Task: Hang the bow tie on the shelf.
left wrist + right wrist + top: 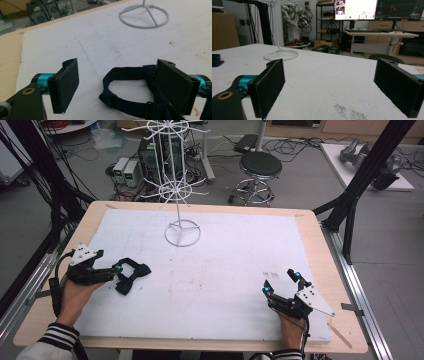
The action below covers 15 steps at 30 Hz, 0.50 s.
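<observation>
Now your left gripper [110, 87] has its fingers wide open around the dark bow tie [131, 275] on the tabletop [225, 265]; your right gripper [282, 283] is open, empty. Closing may catch only the loose strap and drag it.

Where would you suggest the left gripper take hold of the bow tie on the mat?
Probably the strap: it lies flat in an open loop between the open jaws of the left gripper. Coming down from above, one jaw inside the loop, looks easier than gripping the bulkier bow tie knot.
</observation>
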{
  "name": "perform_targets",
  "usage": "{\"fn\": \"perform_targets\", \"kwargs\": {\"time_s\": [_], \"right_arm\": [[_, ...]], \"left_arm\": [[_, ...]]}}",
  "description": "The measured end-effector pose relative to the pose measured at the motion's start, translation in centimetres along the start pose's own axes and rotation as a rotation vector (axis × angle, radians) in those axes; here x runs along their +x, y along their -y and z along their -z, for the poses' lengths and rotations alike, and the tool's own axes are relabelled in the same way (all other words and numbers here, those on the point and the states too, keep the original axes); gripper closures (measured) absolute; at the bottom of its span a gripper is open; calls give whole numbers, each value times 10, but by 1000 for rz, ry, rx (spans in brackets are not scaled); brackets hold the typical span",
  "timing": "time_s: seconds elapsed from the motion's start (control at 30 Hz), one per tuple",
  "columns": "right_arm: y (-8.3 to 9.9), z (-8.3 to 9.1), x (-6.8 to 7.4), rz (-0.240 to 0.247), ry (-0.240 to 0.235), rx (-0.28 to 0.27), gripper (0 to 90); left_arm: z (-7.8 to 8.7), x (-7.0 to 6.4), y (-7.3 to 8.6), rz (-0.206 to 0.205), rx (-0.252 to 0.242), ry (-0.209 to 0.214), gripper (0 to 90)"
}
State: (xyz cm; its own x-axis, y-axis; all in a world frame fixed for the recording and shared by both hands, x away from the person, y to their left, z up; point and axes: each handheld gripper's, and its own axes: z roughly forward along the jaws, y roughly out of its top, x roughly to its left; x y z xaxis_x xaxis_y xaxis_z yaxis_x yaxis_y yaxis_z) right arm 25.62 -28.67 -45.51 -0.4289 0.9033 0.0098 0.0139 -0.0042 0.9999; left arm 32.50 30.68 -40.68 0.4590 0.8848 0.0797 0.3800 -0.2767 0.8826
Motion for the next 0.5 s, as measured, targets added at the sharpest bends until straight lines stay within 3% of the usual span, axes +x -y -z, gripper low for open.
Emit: {"fn": "perform_targets", "kwargs": {"time_s": [0.17, 0.5], "right_arm": [[0, 0, 0, 1, 0, -1, 90], [0, 0, 0, -2, 0, -1, 90]], "left_arm": [[-7, 7, -6, -3, 95, 6, 208], [-19, 15, -11, -15, 225, 13, 215]]}}
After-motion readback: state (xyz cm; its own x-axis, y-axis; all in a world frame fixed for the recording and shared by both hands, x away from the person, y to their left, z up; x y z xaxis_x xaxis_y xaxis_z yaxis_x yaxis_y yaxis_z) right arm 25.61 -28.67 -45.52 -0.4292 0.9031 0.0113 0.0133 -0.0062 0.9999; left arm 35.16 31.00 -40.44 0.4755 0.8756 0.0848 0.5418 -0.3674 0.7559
